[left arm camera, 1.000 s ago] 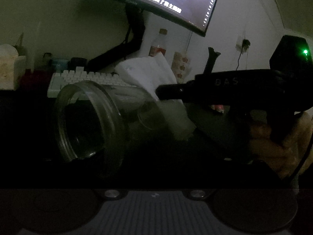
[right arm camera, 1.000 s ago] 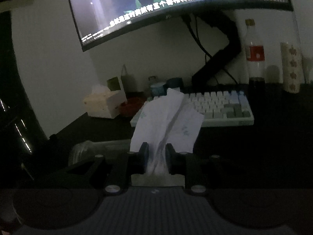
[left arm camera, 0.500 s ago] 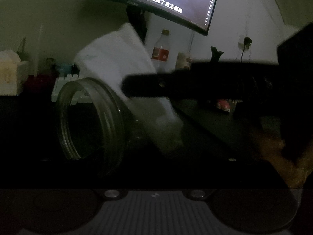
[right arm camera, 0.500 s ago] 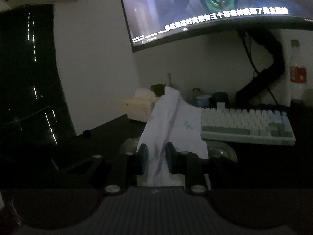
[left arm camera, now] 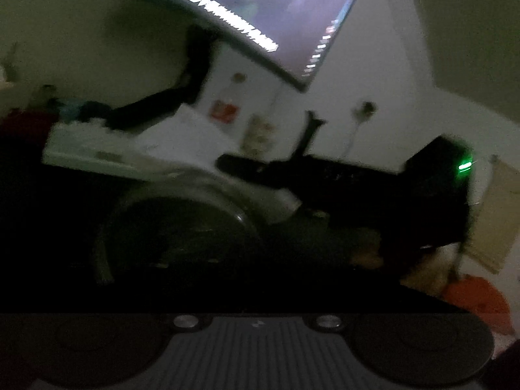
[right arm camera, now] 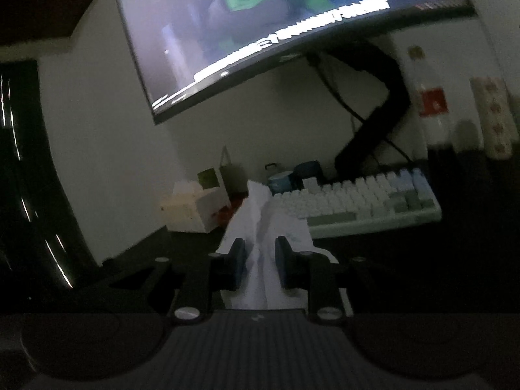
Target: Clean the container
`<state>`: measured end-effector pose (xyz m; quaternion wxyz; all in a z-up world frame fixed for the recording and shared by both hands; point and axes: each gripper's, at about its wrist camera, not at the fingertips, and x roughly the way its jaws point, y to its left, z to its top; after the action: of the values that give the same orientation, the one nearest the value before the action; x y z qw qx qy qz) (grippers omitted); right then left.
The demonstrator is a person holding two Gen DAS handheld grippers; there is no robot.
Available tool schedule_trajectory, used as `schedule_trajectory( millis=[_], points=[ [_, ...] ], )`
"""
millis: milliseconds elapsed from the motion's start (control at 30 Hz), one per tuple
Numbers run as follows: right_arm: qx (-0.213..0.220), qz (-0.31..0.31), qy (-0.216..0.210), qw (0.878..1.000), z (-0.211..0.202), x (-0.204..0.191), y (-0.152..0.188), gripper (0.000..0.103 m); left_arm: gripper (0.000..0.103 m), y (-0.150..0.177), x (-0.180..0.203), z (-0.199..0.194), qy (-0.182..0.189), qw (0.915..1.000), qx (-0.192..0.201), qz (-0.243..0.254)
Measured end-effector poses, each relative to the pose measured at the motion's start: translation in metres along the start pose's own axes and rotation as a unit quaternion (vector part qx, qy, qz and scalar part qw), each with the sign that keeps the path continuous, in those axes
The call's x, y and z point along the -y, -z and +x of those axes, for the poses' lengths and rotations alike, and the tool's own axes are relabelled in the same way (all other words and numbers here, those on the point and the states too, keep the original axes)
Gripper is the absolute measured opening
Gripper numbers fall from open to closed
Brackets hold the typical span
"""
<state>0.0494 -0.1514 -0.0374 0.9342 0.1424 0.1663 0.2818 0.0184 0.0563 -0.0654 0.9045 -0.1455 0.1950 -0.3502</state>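
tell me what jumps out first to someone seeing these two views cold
The lit curved monitor showing a green cartoon face fills the top of the right wrist view, above a white keyboard on the dark desk. Low in the middle, the right hand-held gripper pinches a crumpled white tissue. In the blurred left wrist view, the round mouth of a clear jar faces the camera.

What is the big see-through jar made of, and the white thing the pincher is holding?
The jar looks like clear glass or hard plastic: you see through its shiny rim. The white sheet in the right gripper looks like soft tissue paper: it is creased and floppy.
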Motion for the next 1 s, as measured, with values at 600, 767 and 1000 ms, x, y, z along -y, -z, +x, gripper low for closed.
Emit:
schedule_trajectory(
  millis=[600,767,1000],
  points=[
    [-0.023,0.004,-0.019,1.000,-0.006,-0.001,0.002,0.006,0.080,-0.005,-0.043,0.001,-0.022,0.9976,-0.023,-0.062],
    [-0.033,-0.040,-0.009,0.999,0.009,-0.018,-0.010,0.008,0.080,-0.002,-0.037,0.008,-0.032,0.9987,-0.028,-0.028],
    [-0.043,-0.136,-0.053,0.988,0.032,-0.052,-0.003,0.009,0.017,0.000,-0.044,-0.004,0.000,0.9990,0.020,-0.041]
  ],
)
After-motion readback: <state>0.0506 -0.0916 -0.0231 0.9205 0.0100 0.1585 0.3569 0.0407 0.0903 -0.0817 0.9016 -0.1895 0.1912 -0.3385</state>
